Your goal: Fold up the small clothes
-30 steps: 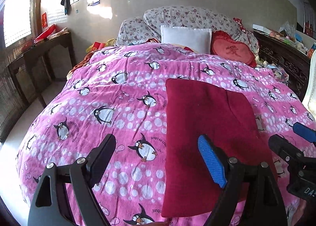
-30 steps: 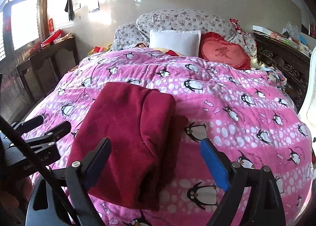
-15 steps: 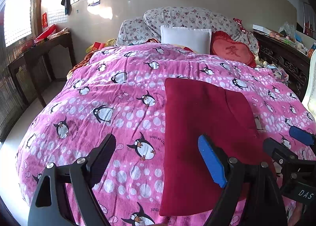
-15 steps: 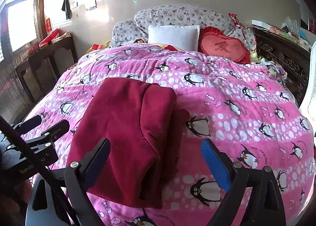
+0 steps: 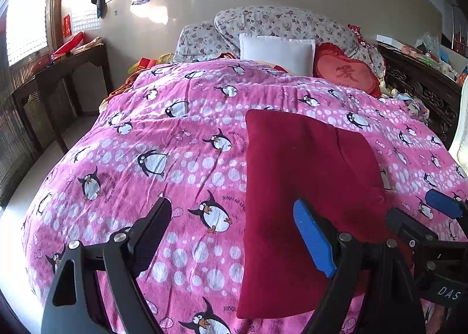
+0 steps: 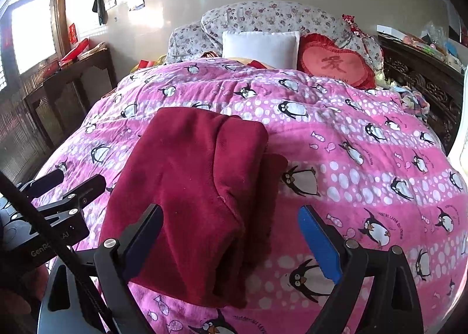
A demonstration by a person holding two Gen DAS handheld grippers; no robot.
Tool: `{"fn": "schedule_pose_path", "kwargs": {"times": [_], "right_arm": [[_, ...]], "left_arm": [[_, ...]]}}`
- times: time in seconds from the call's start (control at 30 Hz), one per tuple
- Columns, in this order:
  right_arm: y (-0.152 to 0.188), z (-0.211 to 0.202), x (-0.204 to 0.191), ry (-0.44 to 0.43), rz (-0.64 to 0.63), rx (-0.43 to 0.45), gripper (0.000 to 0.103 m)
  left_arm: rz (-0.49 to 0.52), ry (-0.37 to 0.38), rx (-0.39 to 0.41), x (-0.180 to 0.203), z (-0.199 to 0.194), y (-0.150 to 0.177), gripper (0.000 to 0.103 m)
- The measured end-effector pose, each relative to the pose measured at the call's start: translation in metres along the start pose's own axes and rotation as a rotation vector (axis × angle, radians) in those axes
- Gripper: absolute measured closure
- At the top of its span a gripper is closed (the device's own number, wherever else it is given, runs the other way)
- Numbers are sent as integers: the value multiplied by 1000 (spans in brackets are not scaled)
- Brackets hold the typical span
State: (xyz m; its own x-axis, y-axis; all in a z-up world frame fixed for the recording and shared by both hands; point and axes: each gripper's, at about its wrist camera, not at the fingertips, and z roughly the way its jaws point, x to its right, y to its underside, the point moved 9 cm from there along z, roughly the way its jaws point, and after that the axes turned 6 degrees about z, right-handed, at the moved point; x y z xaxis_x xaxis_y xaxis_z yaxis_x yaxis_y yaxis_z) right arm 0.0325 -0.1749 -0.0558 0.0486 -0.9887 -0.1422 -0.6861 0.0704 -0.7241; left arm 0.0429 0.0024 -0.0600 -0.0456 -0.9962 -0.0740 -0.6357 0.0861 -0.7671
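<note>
A: Garment [image 5: 304, 182] first: we have it lying on the quilt [image 5: 187, 164], near the foot edge of the bed, already doubled lengthwise into a long dark-red slab.

B: And we hold nothing. Our left gripper [image 5: 234, 234] hangs above the garment's left edge with jaws spread wide; our right gripper [image 6: 231, 231] hovers over the near end, likewise released.

A: So the step in hand, as we judge it, is the next fold, probably bringing the near end up over the far end.

B: Then we should take both near corners at once, one per gripper, and bite through all layers. In the right wrist view the top layer ends in a loose flap [image 6: 234, 176] with a lower layer peeking out to the right; if we pinch only the top one, the stack will slide apart.

A: We should also lift low and lay it flat, since the quilt is soft and rumpled and will let the cloth creep.

B: The cloth looks like thick fleece, matte and fuzzy, with rounded fold edges, not crisp ones. It should hold its shape but spring back a little, so we press the crease.

A: The quilt is thinner, printed with penguins and dots, creased across.
</note>
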Motion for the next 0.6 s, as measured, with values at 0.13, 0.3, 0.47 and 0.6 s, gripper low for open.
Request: {"fn": "schedule_pose_path", "kwargs": {"times": [0.13,0.3,0.47,0.6], "right_arm": [[0,1,-1,0,-3,0,7],[1,4,-1,-2,-4,-8,7],[2,7,-1,-4,-6,-17,7],[2,9,-1,-10,-6,-24,7]], "left_arm": [[3,2,-2,1,2,1,18],[4,4,-6,3,3,2,18],[-2,13,-16,2,8,2,18],[6,21,-20,1,11,1,18]]}}
